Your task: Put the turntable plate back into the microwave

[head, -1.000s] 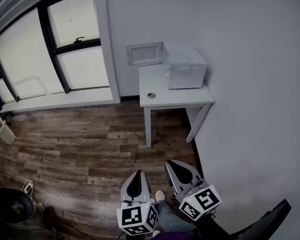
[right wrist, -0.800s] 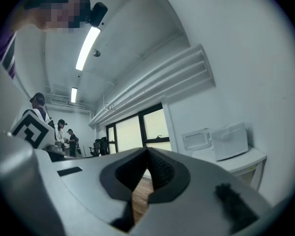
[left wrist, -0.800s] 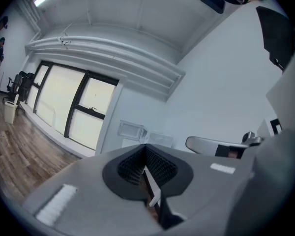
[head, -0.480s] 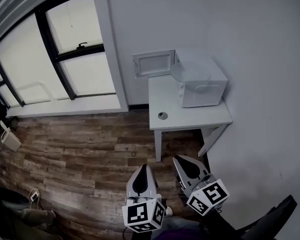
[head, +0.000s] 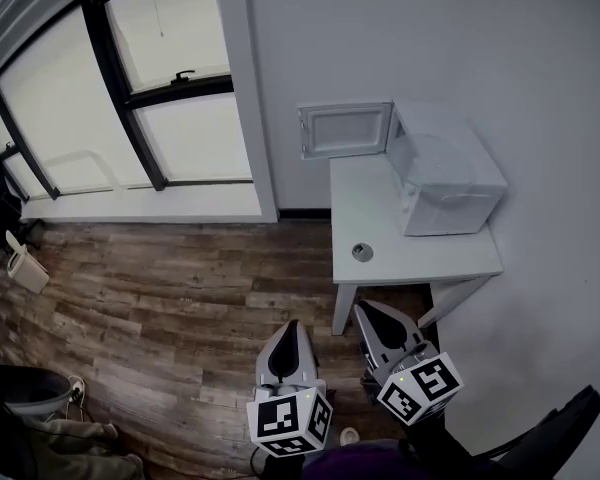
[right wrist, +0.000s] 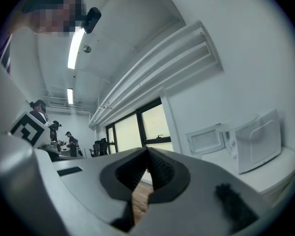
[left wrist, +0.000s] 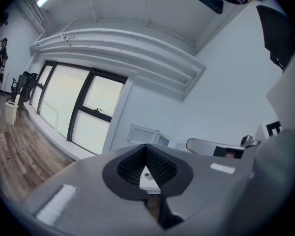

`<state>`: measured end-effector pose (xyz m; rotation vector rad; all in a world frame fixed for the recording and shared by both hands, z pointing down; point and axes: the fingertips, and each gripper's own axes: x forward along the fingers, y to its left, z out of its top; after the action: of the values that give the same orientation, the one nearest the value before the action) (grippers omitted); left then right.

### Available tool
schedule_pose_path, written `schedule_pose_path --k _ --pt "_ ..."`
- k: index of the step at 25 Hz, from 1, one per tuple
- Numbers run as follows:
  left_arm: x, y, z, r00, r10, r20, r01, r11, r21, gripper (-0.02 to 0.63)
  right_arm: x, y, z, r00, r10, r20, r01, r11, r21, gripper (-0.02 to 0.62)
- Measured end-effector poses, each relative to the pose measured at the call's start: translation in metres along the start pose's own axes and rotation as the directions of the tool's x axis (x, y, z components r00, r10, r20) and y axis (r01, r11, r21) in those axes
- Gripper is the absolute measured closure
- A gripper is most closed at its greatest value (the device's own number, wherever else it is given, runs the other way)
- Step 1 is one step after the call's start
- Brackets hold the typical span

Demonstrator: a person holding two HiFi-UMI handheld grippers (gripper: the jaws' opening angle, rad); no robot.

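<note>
Both empty, jaws pressed together: left gripper (head: 289, 328) and right gripper (head: 368, 311), low over the floor. The microwave (head: 450, 183) sits ahead and to the right on the table (head: 380, 218), door (head: 345, 130) open, the right gripper nearer. The plate (head: 442, 156) looks to be a faint clear disc lying flat on the microwave's top, though that's hard to confirm. The cavity can't be seen.

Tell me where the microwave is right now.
In the head view, the microwave sits upper right, at the back of the white table, its door swung open toward the window.
</note>
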<state>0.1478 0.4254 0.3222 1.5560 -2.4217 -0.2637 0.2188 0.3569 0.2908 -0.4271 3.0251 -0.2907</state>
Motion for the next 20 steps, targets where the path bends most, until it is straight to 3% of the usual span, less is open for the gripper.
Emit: schedule_pose_path --k 9,14,17,20 --pt "0.123 0.105 0.087 0.994 -0.093 0.055 0.093 0.996 0.005 0.601 0.178 -0.009 0.029 0.998 0.009 0.056 -0.008 1.0 -0.021 0.589" --pt "0.172 0.14 0.083 0.986 -0.168 0.023 0.169 0.984 -0.056 0.601 0.231 -0.029 0.013 0.999 -0.043 0.023 0.043 0.999 -0.013 0.589" --pt "0.198 0.137 0.081 0.964 -0.266 0.03 0.267 0.957 -0.111 0.603 0.251 -0.046 0.004 0.999 -0.052 -0.002 0.052 0.998 0.02 0.589" --pt "0.236 0.144 0.077 0.963 -0.269 0.003 0.268 0.957 -0.114 0.601 0.279 -0.068 0.0 0.998 -0.056 0.01 0.055 0.996 0.063 0.589"
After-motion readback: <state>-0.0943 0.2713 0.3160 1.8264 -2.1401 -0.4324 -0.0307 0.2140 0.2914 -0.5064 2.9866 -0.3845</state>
